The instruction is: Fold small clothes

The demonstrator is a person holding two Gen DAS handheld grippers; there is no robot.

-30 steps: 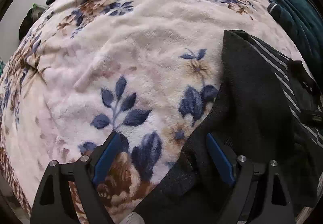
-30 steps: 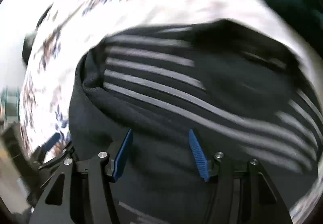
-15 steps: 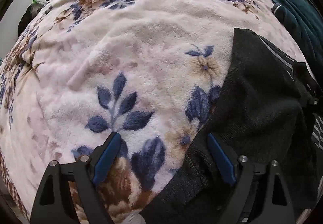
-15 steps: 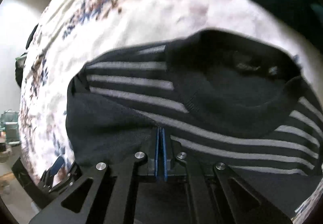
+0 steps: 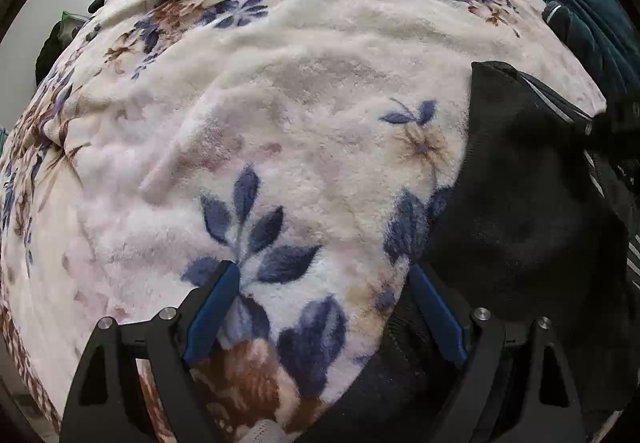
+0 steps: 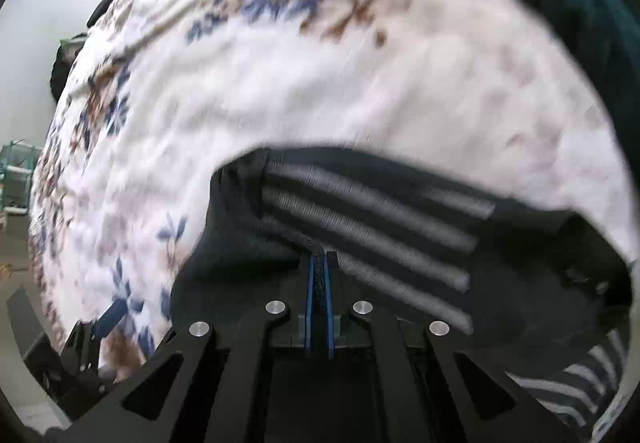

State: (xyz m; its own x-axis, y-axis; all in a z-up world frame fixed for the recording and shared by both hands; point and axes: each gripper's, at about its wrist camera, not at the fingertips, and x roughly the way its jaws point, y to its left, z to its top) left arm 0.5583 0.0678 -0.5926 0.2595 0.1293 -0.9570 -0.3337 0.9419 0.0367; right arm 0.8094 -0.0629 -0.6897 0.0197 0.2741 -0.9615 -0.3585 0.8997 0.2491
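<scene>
Floral blanket (image 5: 280,115) under striped black garment (image 6: 360,227), right hand-held gripper (image 6: 319,263) clamped on it, left hand-held gripper (image 5: 324,279) wide apart.

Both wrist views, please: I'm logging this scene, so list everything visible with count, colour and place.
striped garment: one, black with grey stripes, on the blanket, at the right edge of the left wrist view.
blanket: one, cream fleece with blue and brown flowers, covering the surface.
teal fabric: one heap, dark teal, far right corner.
dark items: black, count unclear, beyond the blanket's far left edge.
left gripper: one, black with blue fingers, open, over the blanket beside the garment's edge.
right gripper: one, black with blue fingers, shut on the striped garment.
</scene>
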